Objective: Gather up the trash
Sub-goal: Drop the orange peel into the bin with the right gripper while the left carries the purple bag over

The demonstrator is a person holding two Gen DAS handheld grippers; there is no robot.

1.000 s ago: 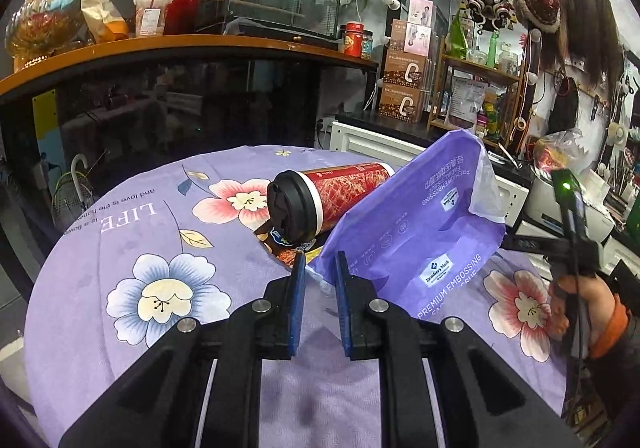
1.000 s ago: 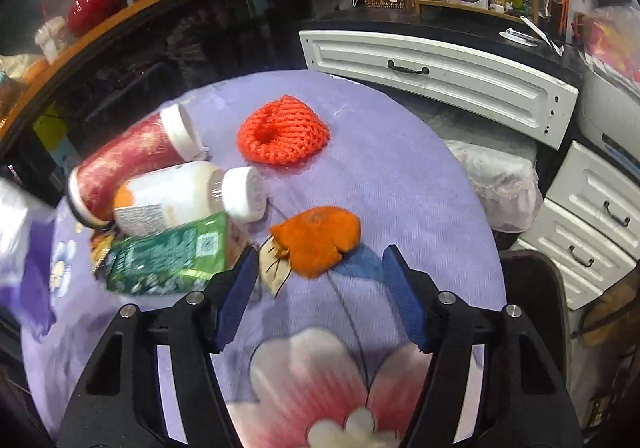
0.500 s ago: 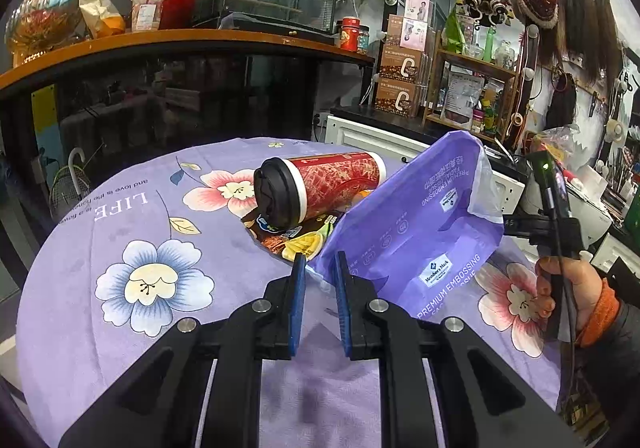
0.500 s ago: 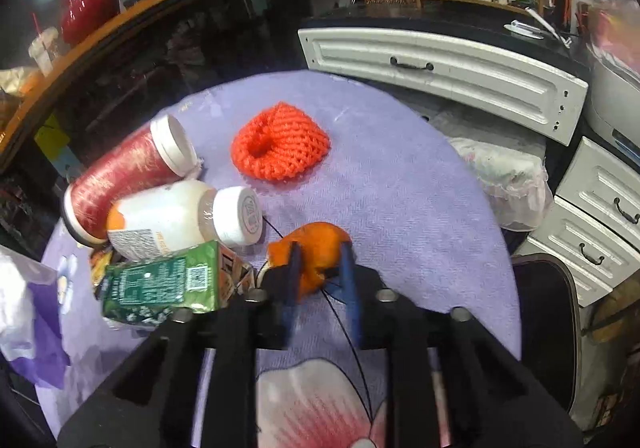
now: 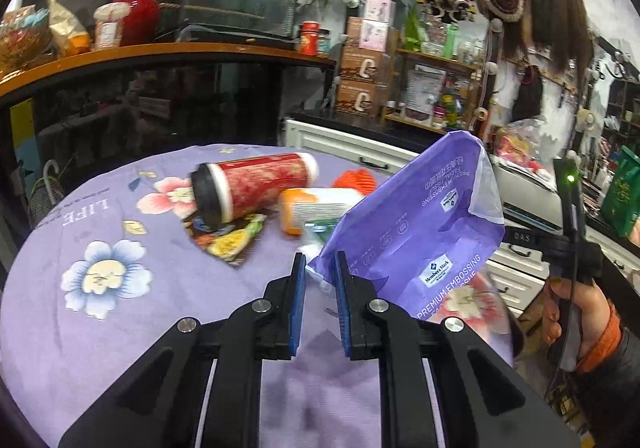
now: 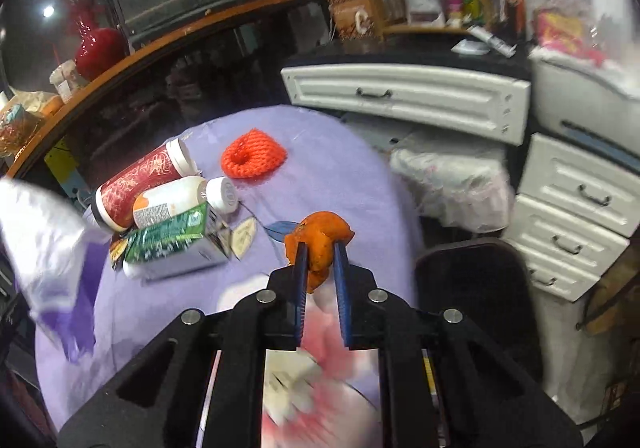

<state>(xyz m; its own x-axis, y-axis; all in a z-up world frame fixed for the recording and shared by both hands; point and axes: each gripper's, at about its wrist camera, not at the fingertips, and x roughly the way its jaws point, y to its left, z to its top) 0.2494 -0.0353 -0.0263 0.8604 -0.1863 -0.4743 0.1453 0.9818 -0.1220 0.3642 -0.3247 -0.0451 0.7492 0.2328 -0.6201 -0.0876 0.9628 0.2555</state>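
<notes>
Since a second ago my right fingers [image 6: 320, 256] have closed from wide open onto the peel [image 6: 318, 244] and raised it off the counter [image 6: 340, 176]; my left fingers [image 5: 320, 268] keep their grip on the bag [image 5: 416, 224], which has lifted and opened up more of the view behind it.

Right side: the blue pads are drawn in narrow, pinching the peel between them. It is a crumpled, matte orange scrap, lumpy and folded on itself, and it bulges above the tips.

Left side: the pads sit close together, nipping the lower corner of the bag. It is thin, glossy purple plastic film with white print; it stands up slack and creased, with its pale, translucent mouth at the upper right.

On the counter's purple cloth, fuzzy and printed with big flowers, the rest of the trash lies in a cluster. A cup [image 5: 252, 188] of red patterned paper lies on its side, with a black lid and a white base. Just beside it lies a white plastic bottle [image 6: 180, 200] with an orange label and a round white cap. A green carton [image 6: 176, 244], boxy and foil-sided, touches the bottle. A flat, colourful wrapper [image 5: 228, 238] lies partly under the cup. Set apart from these is an orange-red net [image 6: 254, 158], a knobbly foam mesh bunched into a ring.
</notes>
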